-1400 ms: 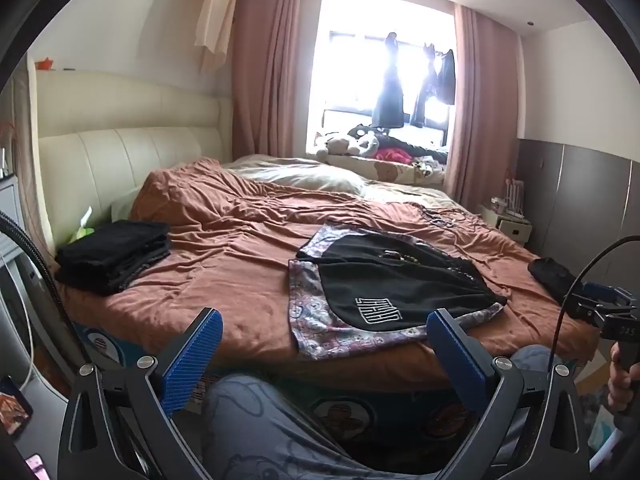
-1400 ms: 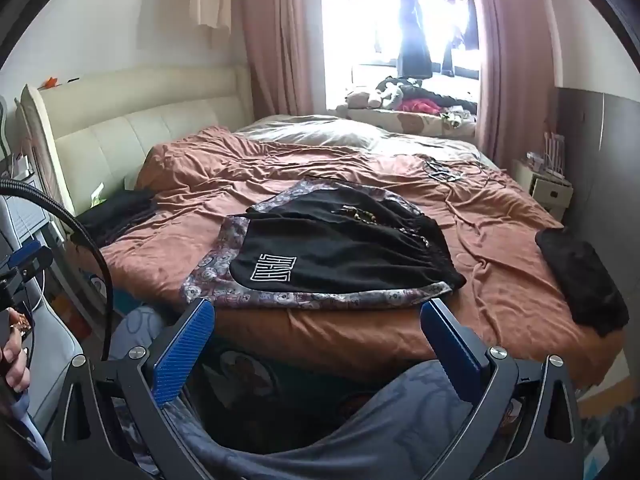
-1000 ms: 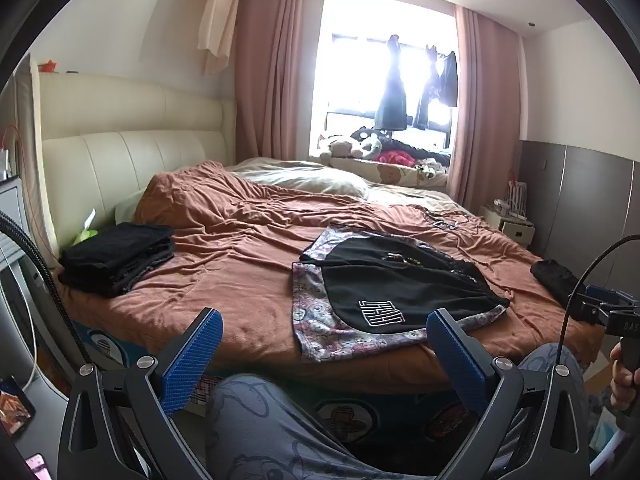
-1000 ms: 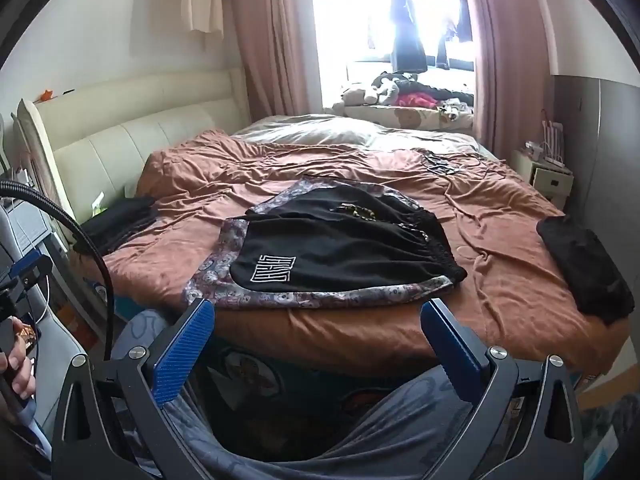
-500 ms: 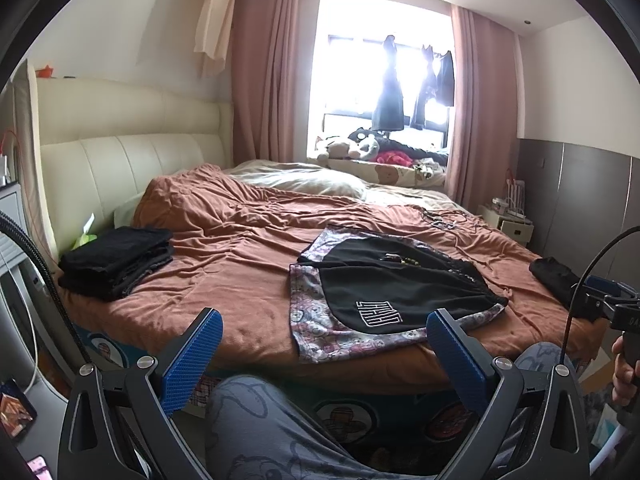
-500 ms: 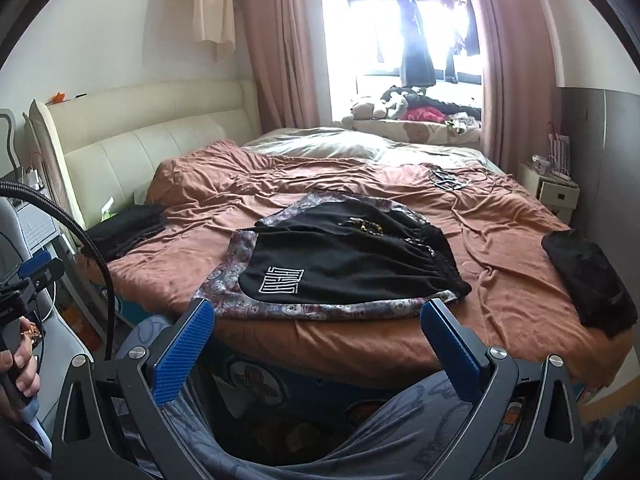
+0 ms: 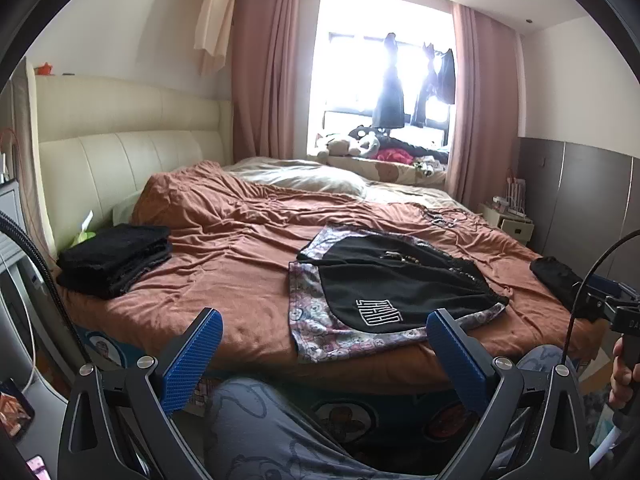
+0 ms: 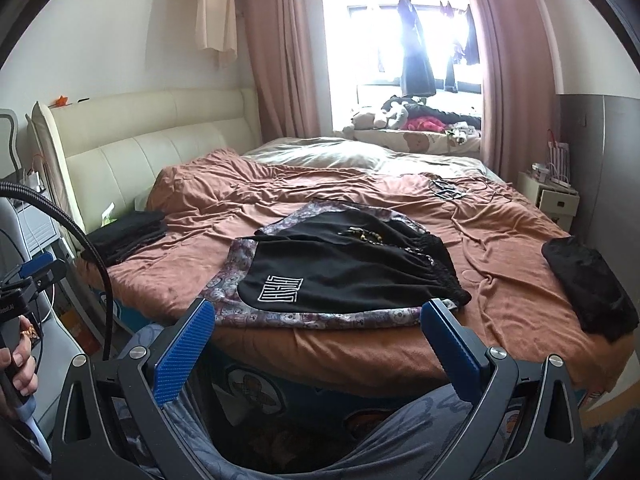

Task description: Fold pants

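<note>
2 grippers, left gripper (image 7: 322, 336) and right gripper (image 8: 318, 326), spread, short of pants (image 8: 344, 272).

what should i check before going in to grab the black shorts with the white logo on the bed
1. Left gripper open and empty: ok.
2. Right gripper open and empty: ok.
3. Black shorts with the white box logo lie spread out near the bed's front edge: ok.
4. Shorts alone on the bedspread: not ok, they lie on a patterned grey-purple garment, so a pinch could take both layers.
5. Waistband clear: cannot tell, a small chain-like item lies on the top.
6. Folded black stack and the dark garment at the right edge lie apart from the shorts: ok.
</note>
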### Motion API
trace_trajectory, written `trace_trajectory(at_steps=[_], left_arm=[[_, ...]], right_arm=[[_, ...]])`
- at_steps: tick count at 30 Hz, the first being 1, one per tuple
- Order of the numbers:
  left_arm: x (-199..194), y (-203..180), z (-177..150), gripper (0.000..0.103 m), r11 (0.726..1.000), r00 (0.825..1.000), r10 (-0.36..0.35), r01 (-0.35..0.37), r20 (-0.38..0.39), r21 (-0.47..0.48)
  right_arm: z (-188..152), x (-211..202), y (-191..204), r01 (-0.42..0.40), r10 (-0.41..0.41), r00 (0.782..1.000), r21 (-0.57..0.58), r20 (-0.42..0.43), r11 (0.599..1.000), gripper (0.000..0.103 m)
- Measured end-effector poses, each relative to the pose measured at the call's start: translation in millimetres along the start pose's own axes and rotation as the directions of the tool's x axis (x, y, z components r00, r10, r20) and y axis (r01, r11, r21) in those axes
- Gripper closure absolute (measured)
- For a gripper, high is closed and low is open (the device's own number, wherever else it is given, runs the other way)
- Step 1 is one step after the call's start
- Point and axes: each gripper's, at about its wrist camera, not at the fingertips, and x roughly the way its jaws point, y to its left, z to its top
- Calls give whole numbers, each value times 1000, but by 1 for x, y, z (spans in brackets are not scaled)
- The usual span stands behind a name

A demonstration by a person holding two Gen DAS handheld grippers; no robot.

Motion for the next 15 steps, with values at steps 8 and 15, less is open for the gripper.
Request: trace_trajectory(at_steps=[8,15], left_arm=[[26,8,-3,0,999,999,-8,6,-48,-32],[68,15,-4,0,999,994,-9,4,-107,-46]], right_arm=[[-2,22,-8,24,-25,1000,-36,-13,999,0],[8,56,-17,44,-44,997,-10,-69,999,0]])
